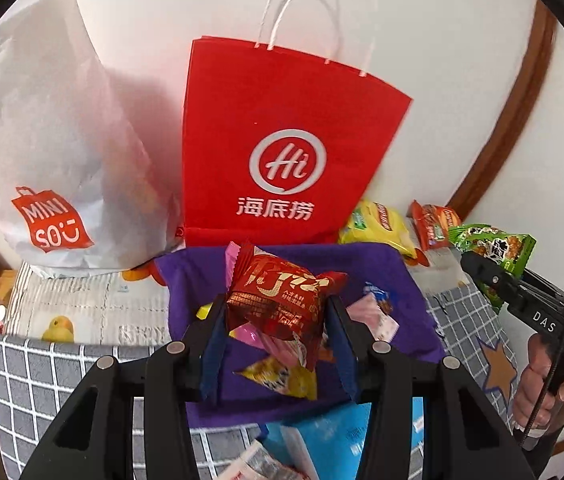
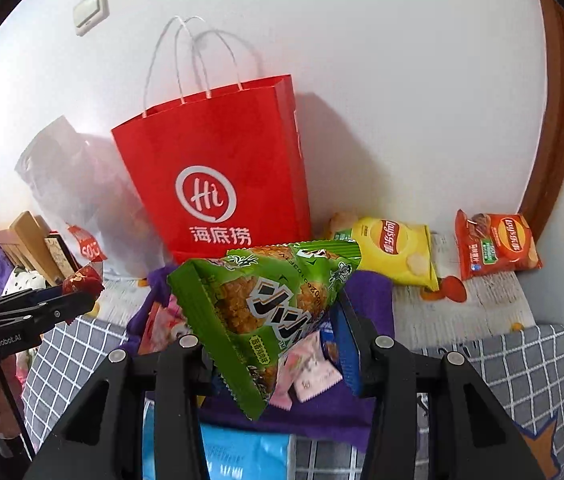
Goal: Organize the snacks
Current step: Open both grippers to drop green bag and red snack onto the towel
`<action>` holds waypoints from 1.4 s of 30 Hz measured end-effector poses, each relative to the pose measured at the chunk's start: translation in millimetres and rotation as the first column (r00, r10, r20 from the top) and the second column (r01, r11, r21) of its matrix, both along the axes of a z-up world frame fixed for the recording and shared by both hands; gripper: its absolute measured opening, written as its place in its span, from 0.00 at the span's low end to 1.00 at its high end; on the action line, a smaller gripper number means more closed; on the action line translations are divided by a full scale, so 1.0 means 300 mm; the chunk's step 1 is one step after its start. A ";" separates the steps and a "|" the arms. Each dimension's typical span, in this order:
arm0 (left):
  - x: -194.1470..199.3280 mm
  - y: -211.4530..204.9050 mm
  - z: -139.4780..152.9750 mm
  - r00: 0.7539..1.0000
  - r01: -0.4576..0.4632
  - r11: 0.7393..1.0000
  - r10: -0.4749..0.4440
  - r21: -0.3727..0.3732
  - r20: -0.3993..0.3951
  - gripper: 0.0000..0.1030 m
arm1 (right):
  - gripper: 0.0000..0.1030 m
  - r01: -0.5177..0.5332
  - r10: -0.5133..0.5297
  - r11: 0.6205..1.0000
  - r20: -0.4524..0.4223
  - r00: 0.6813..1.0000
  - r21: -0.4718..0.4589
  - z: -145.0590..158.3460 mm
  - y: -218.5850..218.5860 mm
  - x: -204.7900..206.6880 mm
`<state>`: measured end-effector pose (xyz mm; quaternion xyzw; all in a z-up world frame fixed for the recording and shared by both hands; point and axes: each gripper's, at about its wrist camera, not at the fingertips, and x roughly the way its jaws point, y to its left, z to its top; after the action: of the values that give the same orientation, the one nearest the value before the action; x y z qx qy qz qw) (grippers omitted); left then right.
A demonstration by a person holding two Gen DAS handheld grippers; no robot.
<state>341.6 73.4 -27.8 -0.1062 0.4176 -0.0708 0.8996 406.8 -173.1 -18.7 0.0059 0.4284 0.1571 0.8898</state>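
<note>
Left wrist view: left tongs [image 1: 276, 322] clamp one red snack packet [image 1: 282, 300], puffy, light, crinkly, best pinched across its middle. Right tongs [image 2: 272, 346] grip one green snack packet [image 2: 266, 312]. At twelve o'clock stands one red paper bag [image 1: 282, 144]; two chip bags, yellow chip bag [image 2: 395, 248] and orange chip bag [image 2: 495, 244], lie at two o'clock.

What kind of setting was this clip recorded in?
Most likely a home room, not a shop or lab: a wall light switch, a red paper shopping bag against the white wall, and a surface covered with a grey checked cloth.
</note>
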 end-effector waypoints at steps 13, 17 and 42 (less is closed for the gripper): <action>0.147 0.047 -0.168 0.996 -0.038 0.998 0.034 -0.053 -0.086 0.44 | 0.43 -0.039 0.032 0.998 -0.152 0.988 -0.047 -0.240 -0.030 0.155; 0.171 0.061 -0.223 0.990 -0.057 0.997 0.051 -0.046 -0.133 0.44 | 0.43 -0.053 0.034 0.995 -0.206 0.978 -0.086 -0.307 -0.043 0.176; 0.207 0.031 -0.323 0.977 -0.028 0.998 0.015 -0.061 -0.211 0.45 | 0.44 -0.070 0.029 0.989 -0.292 0.956 -0.131 -0.469 0.009 0.206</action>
<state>403.5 82.9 -124.6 -0.1461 0.5069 -0.0628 0.8472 468.7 -170.4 -159.5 -0.0445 0.5637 0.1463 0.8117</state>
